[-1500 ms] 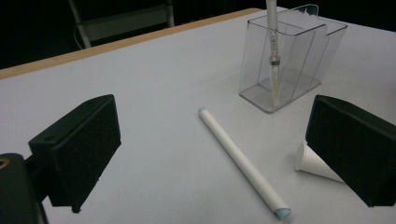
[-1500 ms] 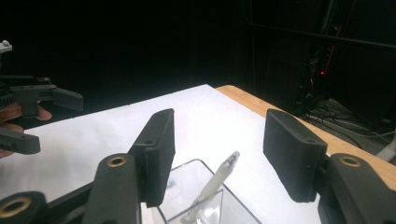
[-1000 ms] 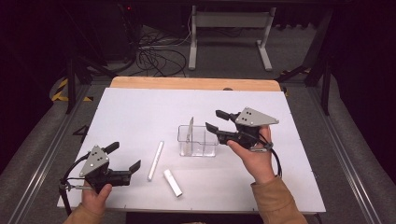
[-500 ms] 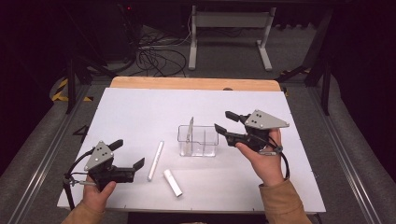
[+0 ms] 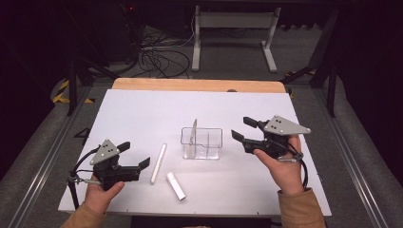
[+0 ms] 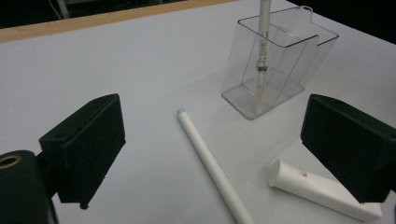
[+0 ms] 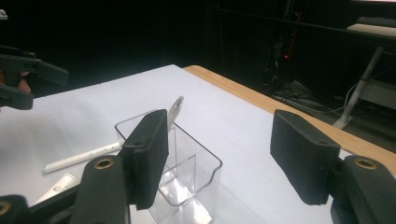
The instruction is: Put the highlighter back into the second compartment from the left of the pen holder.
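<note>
Pen upright in clear plastic holder

1. The high view looks forward and down over the whole table.
2. The left gripper view sits low and close, facing the clear box.
3. The right gripper view faces that box from the opposite side.

A clear plastic holder stands upright mid-table with one pen leaning inside its left compartment.
</note>
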Demonstrator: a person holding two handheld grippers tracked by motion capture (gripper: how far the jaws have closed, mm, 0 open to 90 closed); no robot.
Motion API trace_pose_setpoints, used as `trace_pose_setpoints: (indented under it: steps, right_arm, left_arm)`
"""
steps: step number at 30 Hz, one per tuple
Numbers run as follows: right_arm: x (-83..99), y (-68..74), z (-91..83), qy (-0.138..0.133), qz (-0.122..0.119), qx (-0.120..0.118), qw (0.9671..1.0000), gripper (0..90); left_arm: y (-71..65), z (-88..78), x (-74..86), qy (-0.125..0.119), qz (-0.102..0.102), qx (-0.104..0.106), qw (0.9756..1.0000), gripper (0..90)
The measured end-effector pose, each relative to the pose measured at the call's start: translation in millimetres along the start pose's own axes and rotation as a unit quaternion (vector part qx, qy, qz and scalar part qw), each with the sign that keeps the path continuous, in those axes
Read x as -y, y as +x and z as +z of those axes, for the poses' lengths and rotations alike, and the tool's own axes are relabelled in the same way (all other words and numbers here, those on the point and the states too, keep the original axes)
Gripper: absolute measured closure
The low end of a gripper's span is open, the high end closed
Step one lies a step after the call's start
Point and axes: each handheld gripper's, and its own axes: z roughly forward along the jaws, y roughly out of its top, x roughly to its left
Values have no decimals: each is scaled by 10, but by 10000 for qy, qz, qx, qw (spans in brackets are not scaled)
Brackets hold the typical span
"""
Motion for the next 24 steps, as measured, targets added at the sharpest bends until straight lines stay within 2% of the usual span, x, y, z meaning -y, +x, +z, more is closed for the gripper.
trace_pose_setpoints:
  steps: [4,10,15,20,22,24]
  right_arm:
    - [32,-28,-58,36,1,90,10000,375]
    - [65,-89,-126,55,48,215,9997,374]
    - [56,-95,-141,20,40,247,9997,375]
    - [57,-75,-116,41,37,206,9998,375]
    - [58,-73,-112,55,31,208,9998,375]
    - [59,-68,-109,65,37,201,9998,375]
  left_arm:
    - [6,-12,-24,11,-63,-18,10000,122]
    - [7,-12,-55,113,-50,-65,9999,121]
    - [86,-36,-76,361,-104,126,9992,126]
    - [150,-64,-92,490,-116,-31,9987,129]
    - [160,-49,-98,639,-159,-99,9978,118]
    - [160,-23,-101,783,-133,-281,9964,101]
